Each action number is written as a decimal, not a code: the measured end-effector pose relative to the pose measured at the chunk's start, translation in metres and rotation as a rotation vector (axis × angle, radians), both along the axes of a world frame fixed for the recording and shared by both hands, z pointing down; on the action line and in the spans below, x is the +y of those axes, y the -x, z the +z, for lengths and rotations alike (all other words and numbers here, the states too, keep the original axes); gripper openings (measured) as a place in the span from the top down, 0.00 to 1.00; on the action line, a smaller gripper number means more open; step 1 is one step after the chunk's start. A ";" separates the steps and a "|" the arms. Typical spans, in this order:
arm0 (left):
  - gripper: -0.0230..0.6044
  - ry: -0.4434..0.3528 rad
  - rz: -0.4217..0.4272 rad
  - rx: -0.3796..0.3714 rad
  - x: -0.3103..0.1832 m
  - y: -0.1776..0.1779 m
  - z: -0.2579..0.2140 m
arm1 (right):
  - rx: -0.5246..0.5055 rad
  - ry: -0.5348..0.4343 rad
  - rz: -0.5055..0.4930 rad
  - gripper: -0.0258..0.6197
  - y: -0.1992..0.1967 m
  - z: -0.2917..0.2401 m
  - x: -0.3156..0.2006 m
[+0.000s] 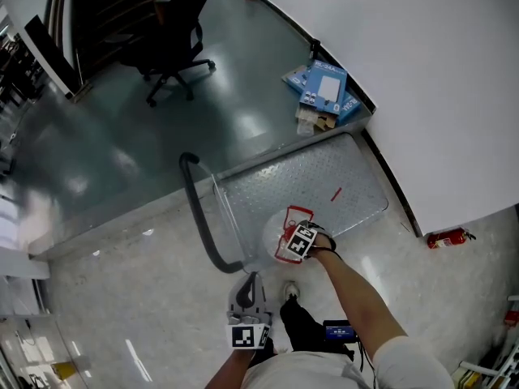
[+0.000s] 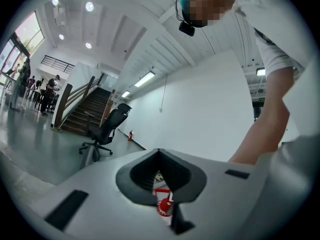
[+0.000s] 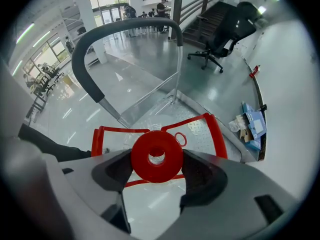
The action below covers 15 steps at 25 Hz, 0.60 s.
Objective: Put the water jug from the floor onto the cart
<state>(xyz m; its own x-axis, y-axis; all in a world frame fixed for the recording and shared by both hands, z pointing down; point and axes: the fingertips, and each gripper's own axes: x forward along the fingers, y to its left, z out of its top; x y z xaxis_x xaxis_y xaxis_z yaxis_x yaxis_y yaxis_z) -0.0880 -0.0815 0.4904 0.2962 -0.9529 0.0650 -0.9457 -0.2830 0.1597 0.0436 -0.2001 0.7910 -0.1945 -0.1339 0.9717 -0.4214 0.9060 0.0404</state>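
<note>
Closest in, by the person's legs, the left tongs (image 1: 250, 284) hang idle, pressed together on nothing. I judge them a spare, ready to steady the load. Just beyond, the right tongs (image 1: 297, 233) pinch the red cap (image 3: 157, 156) of the water jug (image 1: 272, 230), one jaw on each side, spread only as wide as the cap. The neck is the one narrow part they can span, which is likely why the grip is there. The jug is over the near corner of the cart (image 1: 324, 177), beside its black handle (image 1: 199, 209); the studded deck shows through the clear body, but whether the jug rests on it or hangs just above I cannot tell. Farther off, blue boxes (image 1: 324, 91) lie against the wall, and an office chair (image 1: 174, 35) stands beyond.
</note>
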 end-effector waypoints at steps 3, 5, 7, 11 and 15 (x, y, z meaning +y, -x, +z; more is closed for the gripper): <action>0.96 0.004 -0.006 -0.008 -0.010 -0.005 0.005 | 0.006 0.002 -0.018 0.50 0.001 0.009 -0.015; 0.96 0.012 -0.009 -0.013 -0.014 -0.008 0.009 | 0.006 0.003 -0.020 0.50 0.001 0.016 -0.023; 0.96 0.017 -0.014 -0.018 -0.015 -0.009 0.013 | 0.005 0.008 -0.016 0.50 0.000 0.023 -0.028; 0.96 0.033 -0.019 -0.026 -0.017 -0.009 0.016 | 0.008 0.031 -0.009 0.50 -0.003 0.036 -0.030; 0.96 0.045 -0.022 -0.029 -0.022 -0.009 0.020 | -0.005 0.037 -0.001 0.50 -0.001 0.044 -0.036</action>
<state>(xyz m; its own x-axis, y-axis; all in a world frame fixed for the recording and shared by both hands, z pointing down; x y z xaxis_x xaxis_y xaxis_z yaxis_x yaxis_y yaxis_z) -0.0791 -0.1031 0.5100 0.2723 -0.9552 0.1163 -0.9561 -0.2549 0.1446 0.0446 -0.2358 0.8350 -0.1993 -0.0975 0.9751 -0.4205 0.9073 0.0048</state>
